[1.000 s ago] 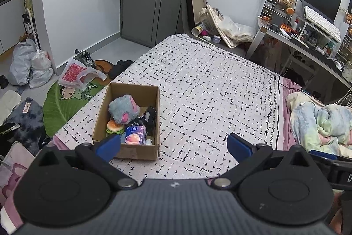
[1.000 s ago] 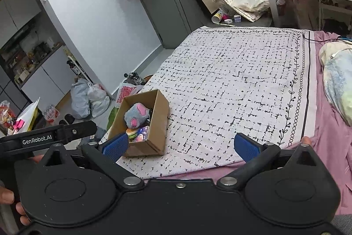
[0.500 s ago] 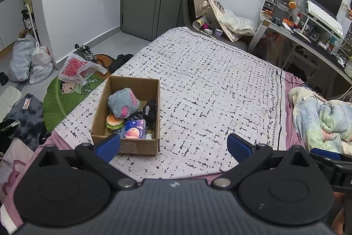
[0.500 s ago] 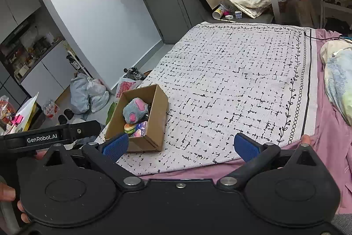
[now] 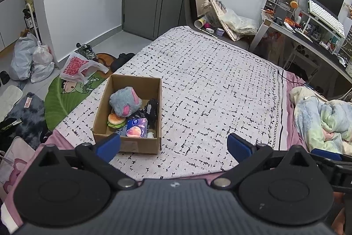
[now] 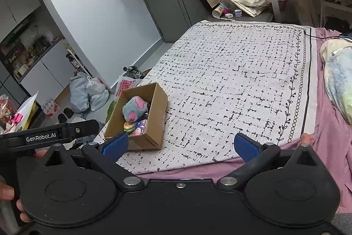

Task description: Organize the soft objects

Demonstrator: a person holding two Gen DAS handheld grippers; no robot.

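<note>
Honestly, the cardboard box [image 5: 129, 116] with the grey plush [image 5: 125, 100] sat near the bed's left corner, and I judged a clumsy pull could tip it floorward. My left gripper [image 5: 173, 144] and right gripper [image 6: 179, 145] hung wide, empty; the patterned bedspread [image 5: 211, 89] offered room rightward.

You are looking at a brown box [image 5: 140, 143] holding a grey-and-pink plush [image 5: 125, 100], sitting on a white bedspread [image 5: 215, 89] showing black dashes.
</note>
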